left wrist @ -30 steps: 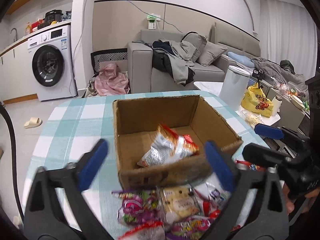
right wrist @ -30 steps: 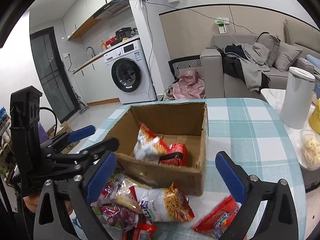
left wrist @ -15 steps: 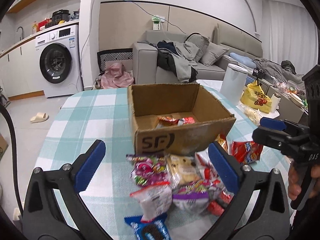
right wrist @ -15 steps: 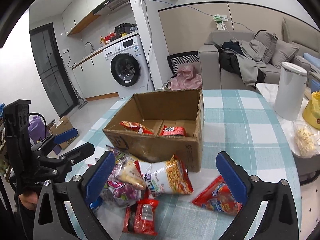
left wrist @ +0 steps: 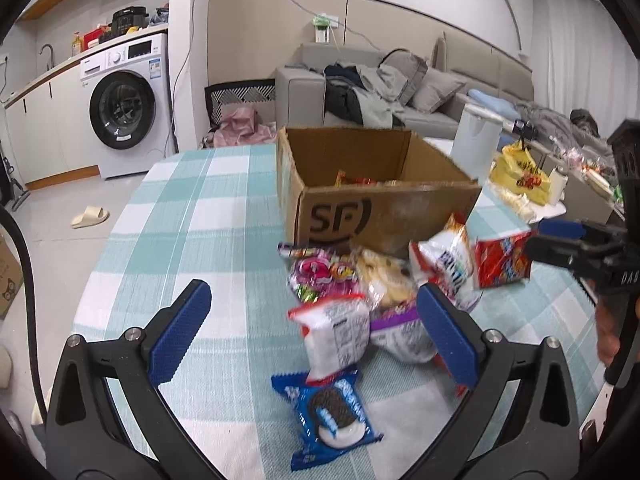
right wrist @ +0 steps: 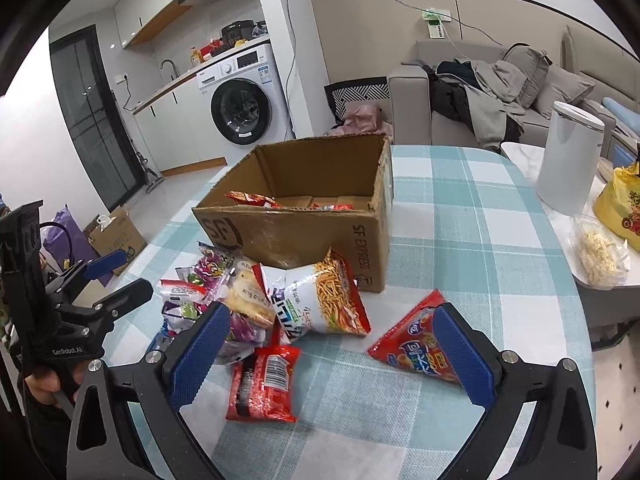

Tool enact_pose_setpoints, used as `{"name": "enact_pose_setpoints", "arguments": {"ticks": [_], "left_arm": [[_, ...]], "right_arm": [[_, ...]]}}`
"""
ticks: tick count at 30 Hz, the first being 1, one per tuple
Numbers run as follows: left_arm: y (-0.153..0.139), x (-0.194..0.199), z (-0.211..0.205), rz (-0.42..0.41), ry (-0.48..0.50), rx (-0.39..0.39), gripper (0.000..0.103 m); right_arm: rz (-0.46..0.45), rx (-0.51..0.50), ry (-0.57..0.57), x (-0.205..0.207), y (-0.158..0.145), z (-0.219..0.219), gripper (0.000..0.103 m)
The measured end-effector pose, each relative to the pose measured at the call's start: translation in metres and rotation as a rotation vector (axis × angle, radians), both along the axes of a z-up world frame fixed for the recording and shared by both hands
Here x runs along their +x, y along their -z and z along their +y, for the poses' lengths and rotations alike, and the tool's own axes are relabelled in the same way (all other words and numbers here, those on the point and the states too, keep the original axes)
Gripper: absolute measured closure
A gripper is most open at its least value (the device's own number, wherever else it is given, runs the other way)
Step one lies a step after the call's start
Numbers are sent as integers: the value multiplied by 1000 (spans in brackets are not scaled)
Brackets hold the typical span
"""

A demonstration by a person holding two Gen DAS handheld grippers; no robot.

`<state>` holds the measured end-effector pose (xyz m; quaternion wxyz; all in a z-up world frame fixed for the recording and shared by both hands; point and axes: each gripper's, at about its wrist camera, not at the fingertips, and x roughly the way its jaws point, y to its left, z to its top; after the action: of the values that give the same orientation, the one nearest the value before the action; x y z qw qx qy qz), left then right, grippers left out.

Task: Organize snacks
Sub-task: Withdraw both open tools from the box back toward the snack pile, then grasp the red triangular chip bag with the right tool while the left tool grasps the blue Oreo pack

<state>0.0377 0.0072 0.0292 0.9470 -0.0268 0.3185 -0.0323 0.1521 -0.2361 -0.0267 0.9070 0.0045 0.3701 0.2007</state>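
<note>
The snack packets [right wrist: 280, 312] lie heaped on the table [right wrist: 460, 208] just before the cardboard box [right wrist: 296, 216], within easy reach; two or so, seemingly, already sit inside; left gripper [left wrist: 320, 336] and right gripper [right wrist: 328, 348] hover released, empty, ready to pick.

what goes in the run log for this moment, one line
left gripper: open, empty | right gripper: open, empty | cardboard box: some snacks inside | snack pile: on table

Snack packets [right wrist: 316, 300] lie piled before the cardboard box [right wrist: 296, 232].
</note>
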Motion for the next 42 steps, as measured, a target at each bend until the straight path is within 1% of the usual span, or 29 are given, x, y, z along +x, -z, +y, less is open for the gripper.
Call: {"name": "enact_pose_setpoints", "arguments": {"ticks": [3,6,15,23,26,30,35,39,42], "left_arm": [[7,-3,0,15,-9,-6,1],[15,-4,2,38,-12,-17,1],[38,1,10,105,-37,-44,1],[47,6,13,135,-34,-48,1],[50,8,12,156,-27,-47,1],[55,10,8,174,-27,-23,1],[62,15,4,199,-7,-13,1],[69,19,1,217,2,-4,1],[76,19,2,235,-6,-11,1]], "right_arm": [[9,-20,9,1,2,-3,0],[25,-14,17,5,4,-8,0],[85,-51,38,17,21,-21,0],[125,-23,99,32,36,-38,0],[128,-3,118,37,43,-43,0],[152,-44,164,47,58,-45,0],[189,-43,184,55,71,-45,0],[200,-79,177,59,79,-38,1],[203,-124,184,62,86,-35,1]]}}
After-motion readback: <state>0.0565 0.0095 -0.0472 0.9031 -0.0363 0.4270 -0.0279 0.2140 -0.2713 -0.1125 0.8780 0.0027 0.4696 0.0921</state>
